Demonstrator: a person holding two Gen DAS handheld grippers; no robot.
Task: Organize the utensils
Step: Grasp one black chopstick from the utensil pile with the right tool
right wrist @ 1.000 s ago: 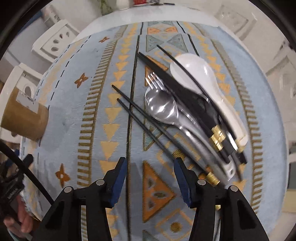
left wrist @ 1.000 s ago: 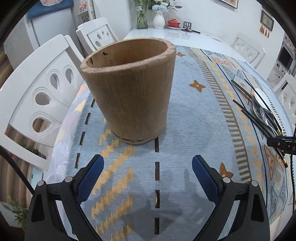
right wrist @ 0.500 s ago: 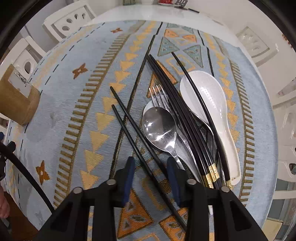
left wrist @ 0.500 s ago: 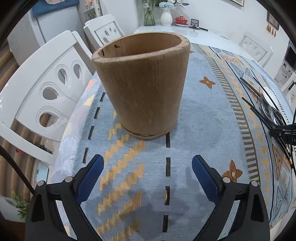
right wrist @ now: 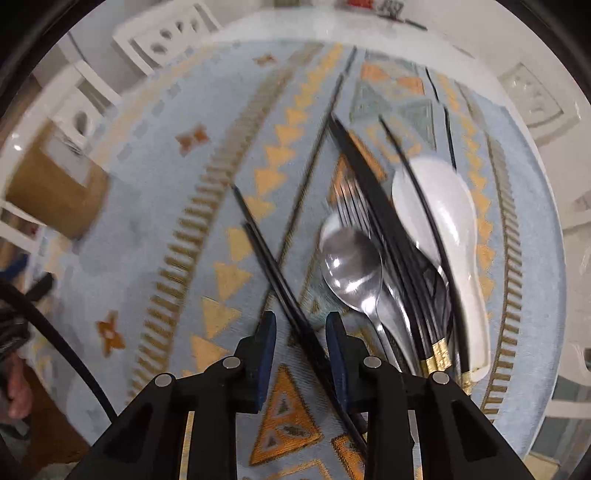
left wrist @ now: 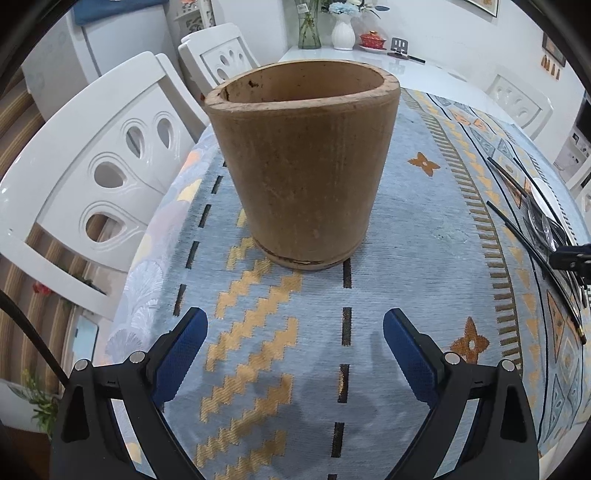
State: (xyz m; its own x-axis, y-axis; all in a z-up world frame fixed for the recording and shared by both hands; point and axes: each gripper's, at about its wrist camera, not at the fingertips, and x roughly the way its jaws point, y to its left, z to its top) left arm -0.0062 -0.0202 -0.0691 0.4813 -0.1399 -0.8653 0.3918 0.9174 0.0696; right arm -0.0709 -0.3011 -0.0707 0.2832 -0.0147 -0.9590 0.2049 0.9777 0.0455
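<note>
we hold the left hand-held gripper (left wrist: 295, 347) wide apart and empty, short of the upright wooden holder (left wrist: 303, 166) near the table (left wrist: 424, 236) edge. our right hand-held gripper (right wrist: 301, 332) has just been closing around two black chopsticks (right wrist: 273, 266), pads not clearly pressing, spoons (right wrist: 351, 269) crowding just beside.

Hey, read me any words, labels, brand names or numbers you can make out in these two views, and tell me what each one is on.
No text can be read.
Pale label on the wooden holder: too blurred to read.
Tag on the glass vase: too small to read.
Wall pictures: no readable wording.
</note>
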